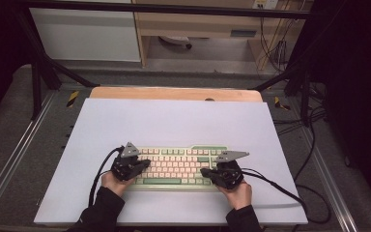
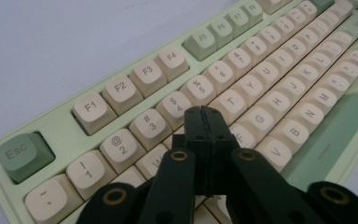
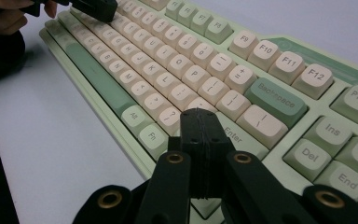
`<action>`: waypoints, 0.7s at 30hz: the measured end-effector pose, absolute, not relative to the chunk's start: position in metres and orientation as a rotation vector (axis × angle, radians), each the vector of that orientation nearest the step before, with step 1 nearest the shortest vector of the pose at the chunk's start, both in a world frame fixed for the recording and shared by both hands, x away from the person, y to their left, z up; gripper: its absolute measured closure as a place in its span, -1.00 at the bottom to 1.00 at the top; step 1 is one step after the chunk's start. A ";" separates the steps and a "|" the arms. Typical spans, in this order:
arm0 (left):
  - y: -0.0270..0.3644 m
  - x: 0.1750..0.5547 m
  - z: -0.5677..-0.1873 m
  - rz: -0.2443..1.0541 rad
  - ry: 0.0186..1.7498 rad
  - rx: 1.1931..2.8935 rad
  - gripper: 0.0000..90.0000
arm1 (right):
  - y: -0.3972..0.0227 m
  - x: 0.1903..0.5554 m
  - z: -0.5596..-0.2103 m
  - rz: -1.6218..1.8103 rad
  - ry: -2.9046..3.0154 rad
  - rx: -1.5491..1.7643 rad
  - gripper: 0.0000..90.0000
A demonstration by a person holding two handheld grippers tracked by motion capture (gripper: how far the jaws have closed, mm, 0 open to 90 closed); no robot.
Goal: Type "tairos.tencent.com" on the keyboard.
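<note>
Wooden table (image 1: pixel 174 93) carries white sheet (image 1: pixel 174 121); green-and-cream keyboard (image 1: pixel 178 166) lies flat on sheet, near front edge.

A recording lab, not an office: a wooden table (image 1: pixel 176 93) covered by a white sheet (image 1: pixel 174 125) stands inside a black metal frame (image 1: pixel 43 63) on grey carpet. Just beyond the table's far edge, yellow-and-black tape (image 1: pixel 72 98) marks the floor. Further behind the table sit a pale wood desk (image 1: pixel 198 24) and a white cabinet (image 1: pixel 84 36). To the table's right, black cables (image 1: pixel 314 140) trail loose across the floor, and more hang by the desk.
</note>
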State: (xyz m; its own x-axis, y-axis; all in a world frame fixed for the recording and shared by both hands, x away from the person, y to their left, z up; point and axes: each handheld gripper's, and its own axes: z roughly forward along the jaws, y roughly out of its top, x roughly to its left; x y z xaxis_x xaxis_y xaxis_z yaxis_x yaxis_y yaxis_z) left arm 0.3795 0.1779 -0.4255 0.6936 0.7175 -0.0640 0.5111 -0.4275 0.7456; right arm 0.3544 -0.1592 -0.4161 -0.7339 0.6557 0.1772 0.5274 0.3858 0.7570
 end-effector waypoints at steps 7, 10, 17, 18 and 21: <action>0.179 0.374 -0.422 0.330 0.916 2.122 0.99 | -0.159 0.354 -0.415 1.276 2.482 1.071 1.00; 0.180 0.372 -0.420 0.327 0.909 2.122 0.99 | -0.160 0.354 -0.414 1.277 2.484 1.064 1.00; 0.186 0.367 -0.420 0.315 0.908 2.116 0.99 | -0.157 0.354 -0.414 1.292 2.488 1.067 1.00; 0.187 0.367 -0.420 0.317 0.908 2.115 0.99 | -0.157 0.354 -0.414 1.291 2.492 1.067 1.00; 0.190 0.365 -0.419 0.314 0.912 2.103 0.99 | -0.154 0.354 -0.414 1.295 2.492 1.064 1.00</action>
State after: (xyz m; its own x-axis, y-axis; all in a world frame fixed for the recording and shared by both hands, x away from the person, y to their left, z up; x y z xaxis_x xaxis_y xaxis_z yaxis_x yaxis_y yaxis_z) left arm 0.3655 0.1895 -0.4187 0.7087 0.7006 -0.0832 0.5004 -0.4161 0.7592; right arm 0.3536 -0.1541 -0.4138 -0.7408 0.6443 0.1898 0.5255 0.3800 0.7612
